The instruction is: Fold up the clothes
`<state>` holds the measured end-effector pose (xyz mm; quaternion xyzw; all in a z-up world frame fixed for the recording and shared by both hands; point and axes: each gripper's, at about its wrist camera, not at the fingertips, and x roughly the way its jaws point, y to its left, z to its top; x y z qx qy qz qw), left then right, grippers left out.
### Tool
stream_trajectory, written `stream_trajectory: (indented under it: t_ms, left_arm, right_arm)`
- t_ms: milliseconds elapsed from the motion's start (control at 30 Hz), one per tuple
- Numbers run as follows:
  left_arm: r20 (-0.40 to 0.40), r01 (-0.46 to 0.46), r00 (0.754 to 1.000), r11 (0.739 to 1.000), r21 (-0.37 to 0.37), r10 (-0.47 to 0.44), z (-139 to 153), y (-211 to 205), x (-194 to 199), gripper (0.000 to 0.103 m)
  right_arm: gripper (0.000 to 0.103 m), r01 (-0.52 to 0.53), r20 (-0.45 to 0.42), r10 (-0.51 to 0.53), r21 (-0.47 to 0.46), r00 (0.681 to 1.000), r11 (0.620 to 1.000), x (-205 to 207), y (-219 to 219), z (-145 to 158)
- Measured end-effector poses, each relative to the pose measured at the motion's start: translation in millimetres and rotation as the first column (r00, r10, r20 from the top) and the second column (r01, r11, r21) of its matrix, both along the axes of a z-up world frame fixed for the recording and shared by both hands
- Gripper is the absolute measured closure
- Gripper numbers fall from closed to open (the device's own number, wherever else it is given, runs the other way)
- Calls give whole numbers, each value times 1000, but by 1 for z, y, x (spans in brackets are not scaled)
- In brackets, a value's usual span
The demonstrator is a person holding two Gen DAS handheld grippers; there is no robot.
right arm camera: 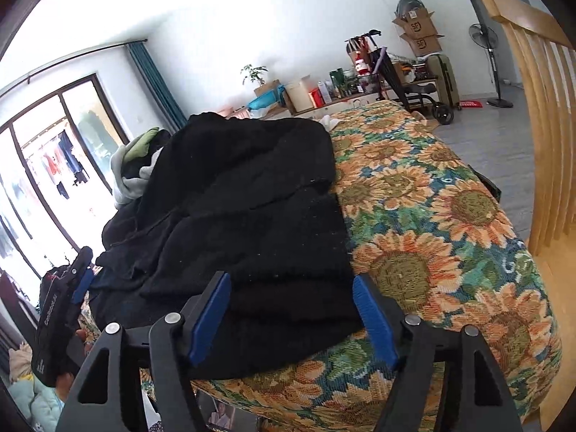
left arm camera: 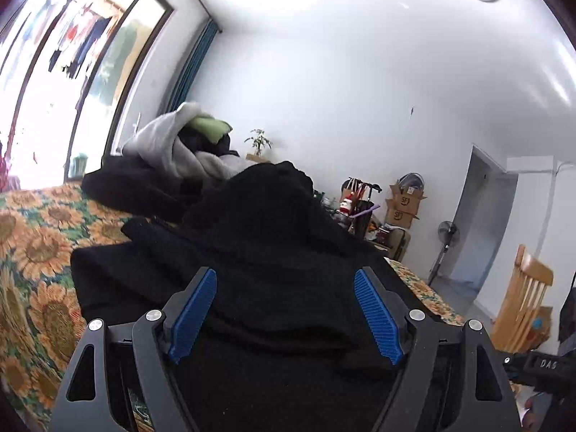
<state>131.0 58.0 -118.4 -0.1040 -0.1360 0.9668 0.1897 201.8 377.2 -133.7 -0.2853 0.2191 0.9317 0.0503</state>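
Observation:
A black knitted garment lies folded in layers on the sunflower-patterned table cover. My right gripper hovers at its near right corner with wide jaws, and the folded edge lies between the blue pads without being pinched. My left gripper stands open over the same black garment, its pads apart above the cloth. The left gripper also shows at the left edge of the right wrist view, and part of the right tool's body at the lower right of the left wrist view.
A heap of grey, green and dark clothes sits behind the garment near the window. A wooden chair stands right of the table. Boxes, a fan and clutter line the far wall.

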Motion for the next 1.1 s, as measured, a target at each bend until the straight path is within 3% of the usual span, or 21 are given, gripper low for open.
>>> stream_trajectory:
  t_ms: [167, 267, 367, 467, 567, 633, 733, 1033, 1100]
  left_arm:
    - [-70, -3, 998, 992, -126, -6, 4, 23, 12, 23]
    - [-68, 53, 996, 992, -118, -62, 6, 30, 17, 23]
    - [-80, 105, 990, 985, -134, -117, 9, 31, 26, 23]
    - [-146, 110, 979, 970, -217, -144, 10, 30, 40, 23]
    - [-161, 64, 980, 954, -293, -116, 7, 30, 41, 23]
    - [-147, 34, 986, 952, -306, -83, 5, 31, 38, 23]
    - [-133, 43, 987, 955, -295, -86, 1, 33, 34, 23]
    - [-198, 136, 960, 950, -280, -196, -1, 53, 52, 23]
    - [-209, 168, 949, 938, -303, -237, -1, 63, 59, 23]
  right_arm:
    - [34, 14, 29, -14, -7, 999, 1000, 5, 5, -2]
    - [36, 3, 22, -2, -37, 1000, 999, 6, 7, -2]
    - [48, 7, 19, -6, -64, 1000, 998, 9, 9, -4]
    - [54, 4, 16, -4, -13, 1000, 1000, 12, 4, -6]
    - [62, 11, 19, -12, 35, 1000, 999, 11, 1, -6]
    - [77, 25, 21, -26, 55, 999, 998, 11, 2, -7]
    - [88, 48, 16, -49, 65, 999, 997, 13, 4, -8]
    - [94, -18, -42, 19, 3, 999, 1000, 15, 10, 4]
    - [94, -23, -51, 24, 13, 998, 1000, 14, 9, 8]
